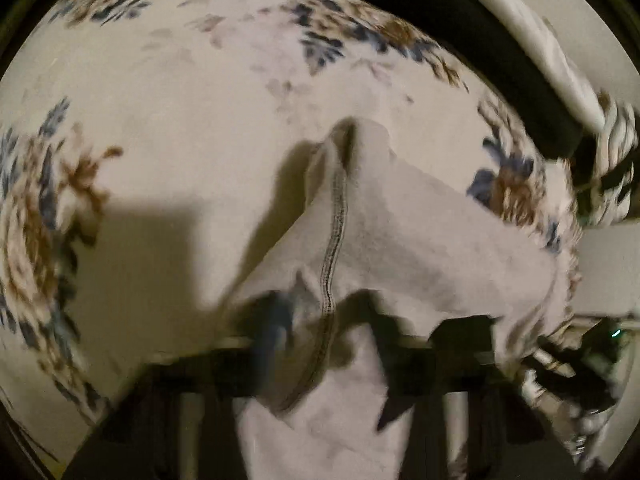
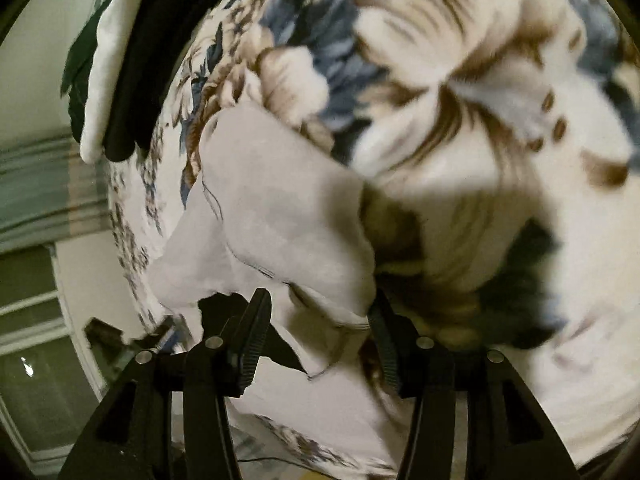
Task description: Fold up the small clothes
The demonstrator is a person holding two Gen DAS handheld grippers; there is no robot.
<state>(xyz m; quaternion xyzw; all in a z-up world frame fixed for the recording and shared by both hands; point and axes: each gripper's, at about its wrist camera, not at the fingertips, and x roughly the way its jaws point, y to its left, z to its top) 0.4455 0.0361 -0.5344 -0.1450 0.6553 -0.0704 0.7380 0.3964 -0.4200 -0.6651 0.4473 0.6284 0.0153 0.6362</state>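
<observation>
A small pale lilac garment (image 1: 400, 240) with a dark stitched seam lies bunched on a floral blanket (image 1: 180, 120). In the left wrist view the cloth drapes between and over my left gripper's (image 1: 360, 344) dark fingers; its jaws stand apart, blurred. In the right wrist view the same garment (image 2: 280, 216) runs down between my right gripper's (image 2: 320, 320) two ribbed fingers (image 2: 256, 328), which stand wide apart around its loose edge.
The blanket (image 2: 480, 100) has blue and brown flowers and covers a bed. A dark gap and a white pillow (image 1: 540, 40) lie at the far edge. A white wall and window frame (image 2: 36, 312) show at left. The other gripper (image 1: 580, 360) is at right.
</observation>
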